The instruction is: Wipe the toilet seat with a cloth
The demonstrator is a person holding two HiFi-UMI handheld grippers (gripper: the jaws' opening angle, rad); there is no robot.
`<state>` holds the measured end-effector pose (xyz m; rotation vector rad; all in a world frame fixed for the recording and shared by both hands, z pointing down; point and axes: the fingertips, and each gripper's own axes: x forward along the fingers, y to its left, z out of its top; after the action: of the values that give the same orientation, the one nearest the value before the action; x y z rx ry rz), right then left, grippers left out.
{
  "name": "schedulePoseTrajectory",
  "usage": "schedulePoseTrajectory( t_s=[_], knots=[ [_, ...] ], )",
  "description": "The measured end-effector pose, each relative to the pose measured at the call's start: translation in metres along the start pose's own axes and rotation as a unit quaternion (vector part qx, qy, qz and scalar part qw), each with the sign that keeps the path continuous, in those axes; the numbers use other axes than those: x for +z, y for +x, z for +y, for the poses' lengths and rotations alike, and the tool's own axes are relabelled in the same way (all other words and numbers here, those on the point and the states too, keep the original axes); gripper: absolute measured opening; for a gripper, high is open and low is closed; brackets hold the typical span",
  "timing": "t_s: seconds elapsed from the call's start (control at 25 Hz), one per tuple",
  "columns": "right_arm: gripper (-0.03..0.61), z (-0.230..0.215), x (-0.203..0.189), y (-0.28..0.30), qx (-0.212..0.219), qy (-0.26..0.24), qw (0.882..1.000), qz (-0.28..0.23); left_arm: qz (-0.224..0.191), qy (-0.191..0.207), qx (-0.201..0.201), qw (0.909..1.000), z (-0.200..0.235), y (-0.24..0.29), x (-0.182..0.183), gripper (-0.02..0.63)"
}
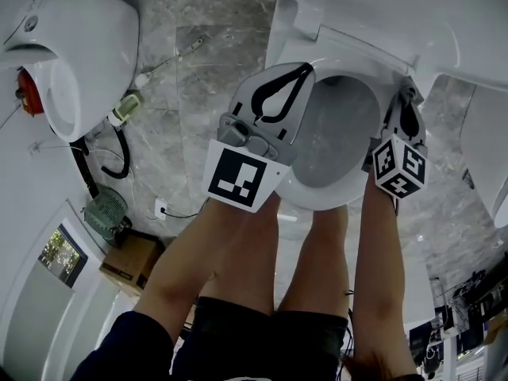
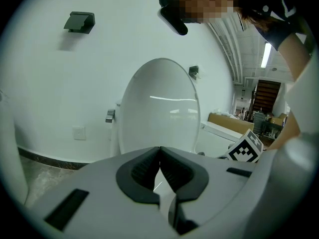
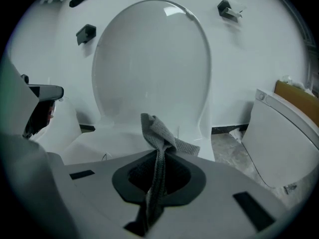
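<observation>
Seen from above, a person stands over a white toilet with a pair of tongs in each hand. The right tongs (image 1: 407,100) hang over the right side of the toilet seat (image 1: 313,195) and pinch a grey cloth (image 3: 158,133). A crumpled fold of the cloth sticks out past the tips. Whether it touches the seat cannot be told. The left tongs (image 1: 298,78) are pressed together with nothing in them, over the left side of the seat. The lid (image 3: 149,63) stands upright behind, against the wall. The floor (image 1: 206,22) is grey marble.

The wiping looks about to start. To do it well, lower the right tongs until the loose fold lies flat on the seat. Then sweep around the ring in one steady pass. Let the cloth, not the hard tips, rub the seat, and keep the left tongs clear of its path
</observation>
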<state>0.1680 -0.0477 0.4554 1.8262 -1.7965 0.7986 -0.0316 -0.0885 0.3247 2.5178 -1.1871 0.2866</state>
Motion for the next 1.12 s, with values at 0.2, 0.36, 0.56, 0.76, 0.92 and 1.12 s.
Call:
schedulePoseTrajectory(
  t_s=[0.2, 0.36, 0.56, 0.76, 0.92, 1.12],
  knots=[
    [0.026, 0.034, 0.010, 0.018, 0.039, -0.001, 0.999, -0.021, 0.007, -0.001, 0.001, 1.0000, 0.005, -0.003, -0.004, 0.020],
    [0.026, 0.098, 0.017, 0.034, 0.127, -0.002, 0.991, -0.036, 0.012, -0.004, 0.007, 0.9999, 0.012, -0.008, -0.010, 0.020],
    [0.025, 0.190, 0.023, 0.037, 0.249, -0.062, 0.966, -0.038, 0.016, -0.009, 0.020, 0.9996, 0.018, -0.016, -0.012, 0.020],
    [0.026, 0.166, 0.022, 0.038, 0.209, -0.088, 0.974, -0.021, 0.018, -0.011, 0.023, 0.9995, 0.021, -0.018, -0.014, 0.020],
    [0.026, 0.073, 0.016, 0.029, 0.071, -0.059, 0.996, -0.002, 0.013, -0.013, 0.021, 0.9996, 0.021, -0.016, -0.011, 0.020],
    [0.026, -0.018, 0.000, -0.005, -0.065, -0.017, 0.998, 0.016, 0.007, -0.014, 0.022, 0.9996, 0.023, -0.017, -0.006, 0.020]
  ],
)
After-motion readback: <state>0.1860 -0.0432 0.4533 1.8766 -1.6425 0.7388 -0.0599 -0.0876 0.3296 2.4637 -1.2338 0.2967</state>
